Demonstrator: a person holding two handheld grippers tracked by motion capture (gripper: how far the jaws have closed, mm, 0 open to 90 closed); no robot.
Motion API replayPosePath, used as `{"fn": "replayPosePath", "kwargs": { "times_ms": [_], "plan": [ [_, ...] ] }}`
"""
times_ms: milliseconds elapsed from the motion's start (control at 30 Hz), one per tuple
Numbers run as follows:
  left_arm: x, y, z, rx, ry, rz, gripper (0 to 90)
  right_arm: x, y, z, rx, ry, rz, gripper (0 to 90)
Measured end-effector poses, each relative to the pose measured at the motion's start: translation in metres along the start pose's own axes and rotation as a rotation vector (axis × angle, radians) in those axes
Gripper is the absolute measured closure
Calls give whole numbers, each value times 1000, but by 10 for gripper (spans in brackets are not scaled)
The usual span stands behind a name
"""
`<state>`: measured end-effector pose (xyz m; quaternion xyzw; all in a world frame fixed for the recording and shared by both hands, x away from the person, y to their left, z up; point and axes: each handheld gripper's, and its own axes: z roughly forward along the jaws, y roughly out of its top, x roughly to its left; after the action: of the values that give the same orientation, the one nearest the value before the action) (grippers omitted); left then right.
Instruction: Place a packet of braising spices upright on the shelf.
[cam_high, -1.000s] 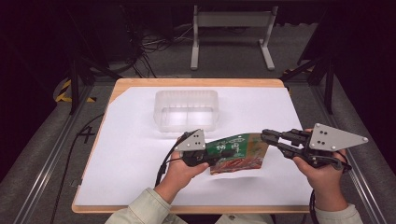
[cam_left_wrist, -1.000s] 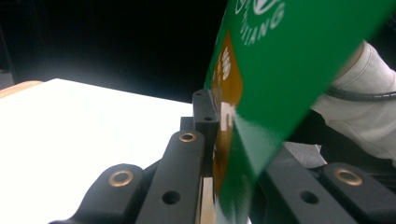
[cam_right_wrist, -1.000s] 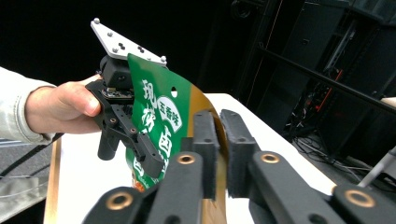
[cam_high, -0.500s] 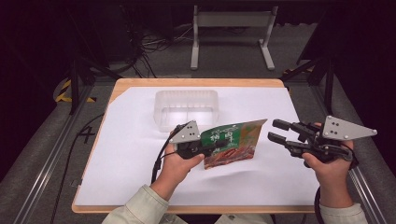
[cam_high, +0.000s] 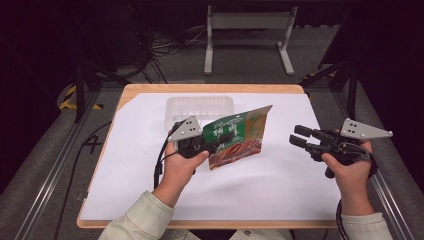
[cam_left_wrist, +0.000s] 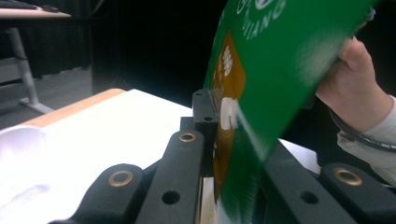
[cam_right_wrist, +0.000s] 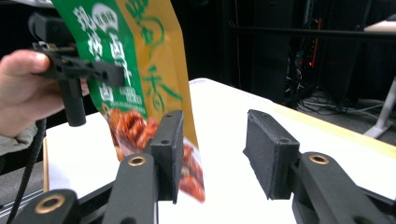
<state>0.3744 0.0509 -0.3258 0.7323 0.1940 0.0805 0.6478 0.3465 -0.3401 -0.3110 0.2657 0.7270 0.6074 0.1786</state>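
A green and orange snack bag (cam_high: 239, 136) hangs tilted above the white table cover, its top corner pointing up and right. My left gripper (cam_high: 220, 141) is shut on the bag's left half; the green face of the bag (cam_left_wrist: 261, 93) stands between its jaws. My right gripper (cam_high: 296, 136) is open, off to the right of the bag with a gap between them. From the right gripper view the bag (cam_right_wrist: 140, 79) hangs beyond the open right gripper (cam_right_wrist: 215, 149), with the other hand and its gripper on the left.
A clear plastic tray (cam_high: 200, 109) sits at the back middle of the white sheet (cam_high: 280, 185), just behind the bag. The wooden table edge (cam_high: 210, 88) runs along the far side. Metal frame legs and cables stand on the floor beyond.
The right gripper has let go of the bag and drawn away to the right. The left gripper has lifted the bag and tilted it more upright, toward the tray.
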Motion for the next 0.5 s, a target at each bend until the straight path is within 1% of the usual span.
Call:
{"fn": "replayPosePath", "kwargs": {
  "times_ms": [200,267,300,367,433,500],
  "plan": [
    [9,12,-4,-9,43,-4,889,-10,-9,3,31,-22,42,591],
    [11,14,-5,-9,48,-6,890,-11,-11,4,38,-27,48,594],
    [14,17,-5,-10,56,-5,889,-14,-16,5,58,-39,58,605],
    [18,20,-6,-5,72,-1,889,-16,-18,6,63,-48,63,606],
    [22,24,-7,-6,84,-7,890,-18,-22,6,69,-60,66,605],
    [27,27,-8,-8,100,-3,889,-21,-26,6,78,-84,73,594]
  ]
}}
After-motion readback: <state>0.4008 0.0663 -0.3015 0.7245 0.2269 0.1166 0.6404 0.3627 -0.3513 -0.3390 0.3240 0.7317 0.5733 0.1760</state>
